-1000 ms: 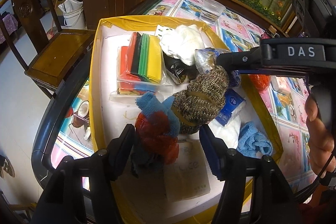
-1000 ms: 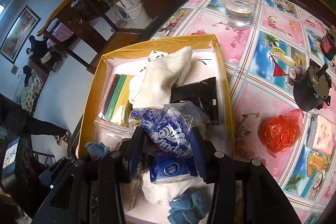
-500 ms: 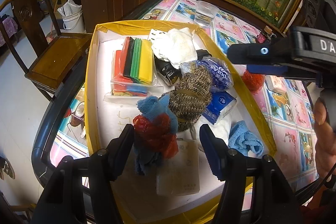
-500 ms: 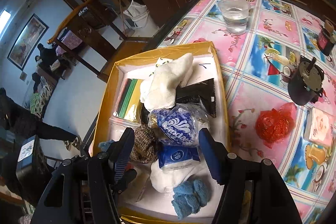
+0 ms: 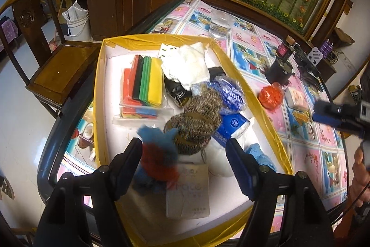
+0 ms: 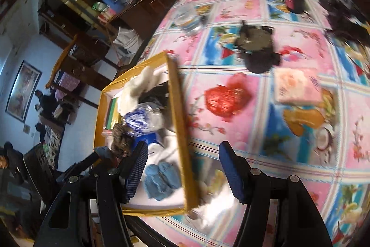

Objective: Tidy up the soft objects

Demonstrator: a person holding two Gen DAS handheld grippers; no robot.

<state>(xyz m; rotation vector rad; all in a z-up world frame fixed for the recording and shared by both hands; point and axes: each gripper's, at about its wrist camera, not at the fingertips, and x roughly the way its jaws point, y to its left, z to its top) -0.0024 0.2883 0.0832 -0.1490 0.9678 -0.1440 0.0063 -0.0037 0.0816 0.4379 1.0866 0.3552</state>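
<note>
The left gripper [image 5: 183,159] hangs over the near end of the yellow-rimmed box [image 5: 99,94], its fingers [image 5: 239,168] opening with nothing pressed between them; a blurred red-and-blue soft bundle [image 5: 157,160] lies just below the gap, apart from both pads. Behind it in the box sit a brown knitted item [image 5: 195,122], blue tissue packs [image 5: 231,124], a white cloth [image 5: 187,64], a bag of coloured sheets [image 5: 144,82] and a blue towel [image 5: 259,154] near the right wall.

The right gripper [image 6: 183,166] is over the patterned surface [image 6: 254,154] at the box's outer edge, fingers [image 6: 136,168] apart and empty. Ahead of it on the surface lie a red mesh bundle [image 6: 223,100], a pink pack [image 6: 296,87] and a dark pot [image 6: 259,50], well apart from the box. This view is motion-blurred.
</note>
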